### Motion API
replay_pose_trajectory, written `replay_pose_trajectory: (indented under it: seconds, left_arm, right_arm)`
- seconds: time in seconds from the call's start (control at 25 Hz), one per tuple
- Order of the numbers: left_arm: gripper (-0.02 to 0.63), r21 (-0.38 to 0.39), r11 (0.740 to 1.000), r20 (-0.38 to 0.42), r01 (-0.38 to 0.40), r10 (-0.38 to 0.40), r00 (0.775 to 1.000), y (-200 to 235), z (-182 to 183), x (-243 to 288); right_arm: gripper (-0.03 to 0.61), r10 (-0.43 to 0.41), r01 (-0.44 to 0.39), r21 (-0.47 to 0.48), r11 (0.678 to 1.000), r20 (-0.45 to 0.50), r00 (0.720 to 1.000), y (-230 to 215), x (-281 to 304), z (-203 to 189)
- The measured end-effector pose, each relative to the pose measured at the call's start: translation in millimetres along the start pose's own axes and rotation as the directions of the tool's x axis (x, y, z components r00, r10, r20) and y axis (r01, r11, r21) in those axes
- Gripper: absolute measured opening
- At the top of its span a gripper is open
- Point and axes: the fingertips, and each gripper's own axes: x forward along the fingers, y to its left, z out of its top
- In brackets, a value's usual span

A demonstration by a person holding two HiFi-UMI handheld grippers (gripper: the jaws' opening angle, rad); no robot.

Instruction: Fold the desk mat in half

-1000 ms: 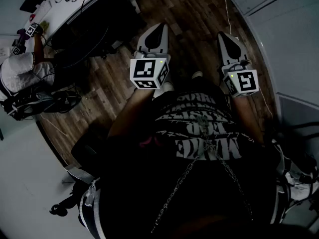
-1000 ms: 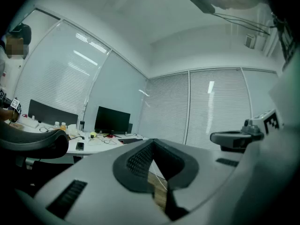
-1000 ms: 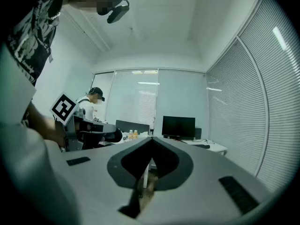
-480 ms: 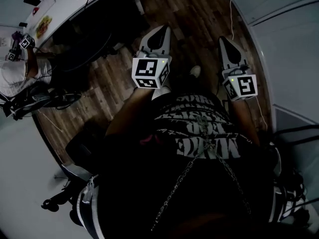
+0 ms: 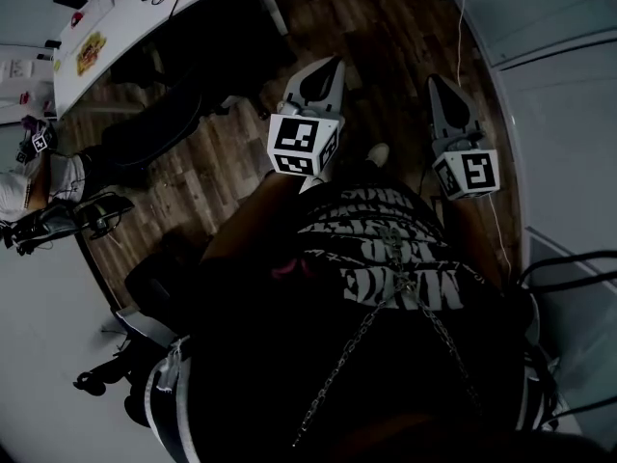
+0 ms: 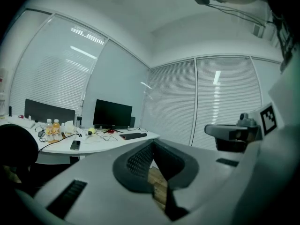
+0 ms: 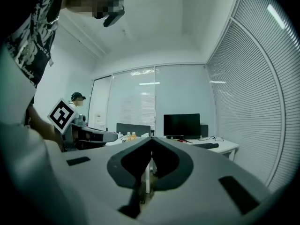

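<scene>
White surface (image 5: 145,27) top left: flat, long, cluttered with small things, cut by frame edge. Wood-plank floor (image 5: 386,27) under both grippers. Left gripper (image 5: 334,64): grey tapered fingers pressed together, nothing between. Right gripper (image 5: 433,81): fingers also closed, empty, pointing about level. Desk mat: cannot make out in any view; place and long axis unclear.

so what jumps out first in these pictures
The left gripper and right gripper, both shut and empty, stick out over the wooden floor at the head view's centre. A cluttered white desk fills the upper left; a dark monitor stands on it.
</scene>
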Motion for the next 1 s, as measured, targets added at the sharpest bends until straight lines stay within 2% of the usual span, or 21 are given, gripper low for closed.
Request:
replay_pose_trajectory:
  seconds: [0.32, 0.48, 0.8, 1.0]
  left_arm:
    - [0.006, -0.023, 0.999, 0.002, -0.036, 0.036, 0.999, -1.5, 14.2, 62.0]
    - [0.006, -0.026, 0.997, 0.006, -0.068, 0.068, 0.998, -4.9, 17.1, 88.8]
    - [0.006, -0.010, 0.995, 0.031, -0.103, 0.103, 0.994, -36.4, 29.8, 144.2]
    - [0.006, 0.000, 0.994, 0.028, -0.114, 0.114, 0.993, -42.4, 31.1, 148.0]
  right_arm:
    - [0.000, 0.028, -0.028, 0.009, 1.000, -0.030, 0.999, -55.9, 25.7, 2.5]
    - [0.000, 0.035, -0.036, -0.015, 0.999, -0.031, 0.999, -89.9, 28.3, 2.3]
    - [0.000, 0.074, -0.074, -0.032, 0.997, 0.001, 0.997, -155.0, 29.5, 12.6]
    - [0.000, 0.093, -0.092, -0.019, 0.996, 0.009, 0.996, -160.4, 32.1, 15.1]
